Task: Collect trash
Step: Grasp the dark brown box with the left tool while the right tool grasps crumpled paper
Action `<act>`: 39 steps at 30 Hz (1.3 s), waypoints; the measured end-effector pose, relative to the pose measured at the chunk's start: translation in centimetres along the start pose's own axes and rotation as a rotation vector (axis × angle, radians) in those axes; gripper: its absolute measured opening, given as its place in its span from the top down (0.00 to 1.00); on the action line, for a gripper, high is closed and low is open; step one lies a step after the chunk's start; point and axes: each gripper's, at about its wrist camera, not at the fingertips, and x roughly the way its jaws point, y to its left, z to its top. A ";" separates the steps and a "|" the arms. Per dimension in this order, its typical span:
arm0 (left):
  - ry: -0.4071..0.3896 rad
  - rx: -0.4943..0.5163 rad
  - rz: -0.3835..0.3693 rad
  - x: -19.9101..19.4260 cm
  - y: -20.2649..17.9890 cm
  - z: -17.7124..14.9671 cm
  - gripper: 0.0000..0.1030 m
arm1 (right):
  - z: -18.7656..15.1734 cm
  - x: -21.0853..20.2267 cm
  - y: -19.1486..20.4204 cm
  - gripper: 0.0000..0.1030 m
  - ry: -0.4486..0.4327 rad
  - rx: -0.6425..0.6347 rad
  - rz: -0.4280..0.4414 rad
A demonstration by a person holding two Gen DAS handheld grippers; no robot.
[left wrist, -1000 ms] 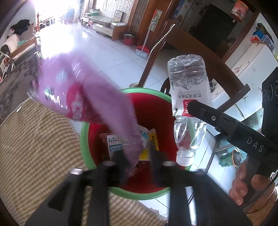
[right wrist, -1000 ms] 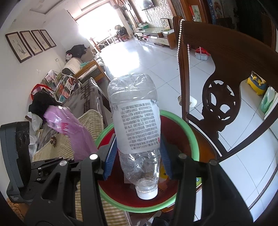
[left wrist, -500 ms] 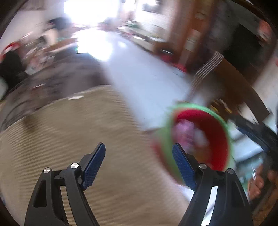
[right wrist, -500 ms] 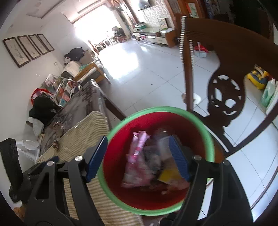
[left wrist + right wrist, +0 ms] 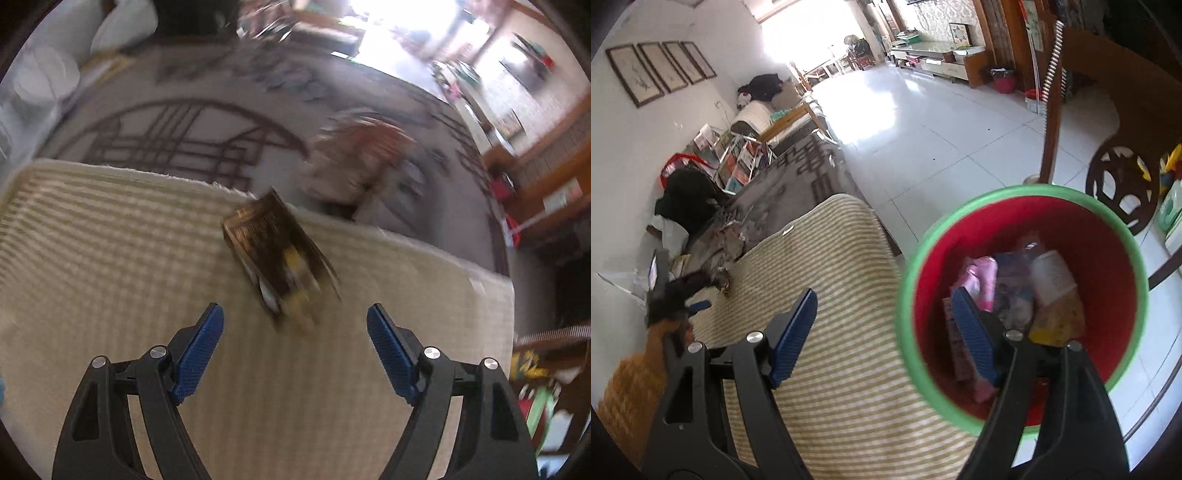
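My left gripper point(image 5: 295, 343) is open and empty above the striped cloth point(image 5: 110, 258). A dark brown and gold wrapper point(image 5: 275, 251) lies on the cloth just ahead of its fingers, blurred. A crumpled brownish piece of trash point(image 5: 354, 162) lies beyond the cloth's far edge. My right gripper point(image 5: 890, 339) is open and empty at the rim of the red bin with a green rim point(image 5: 1108, 229). The bin holds a pink packet point(image 5: 982, 284), the clear bottle point(image 5: 1052, 277) and other wrappers. The left gripper point(image 5: 670, 295) shows far left in the right wrist view.
A grey patterned cover point(image 5: 184, 136) lies beyond the striped cloth. A dark wooden chair point(image 5: 1115, 122) stands behind the bin. White tiled floor point(image 5: 923, 122) stretches beyond. A magazine rack point(image 5: 735, 162) and a black bag point(image 5: 687, 195) sit by the left wall.
Both grippers let go: the pink bag and the bottle dropped into the bin. My left gripper swung left away from the bin over the cloth to the brown wrapper. My right gripper shifted left.
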 end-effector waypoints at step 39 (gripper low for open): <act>-0.228 0.306 -0.088 -13.3 8.9 -9.0 0.67 | 3.2 13.8 30.1 0.69 0.158 -0.530 0.262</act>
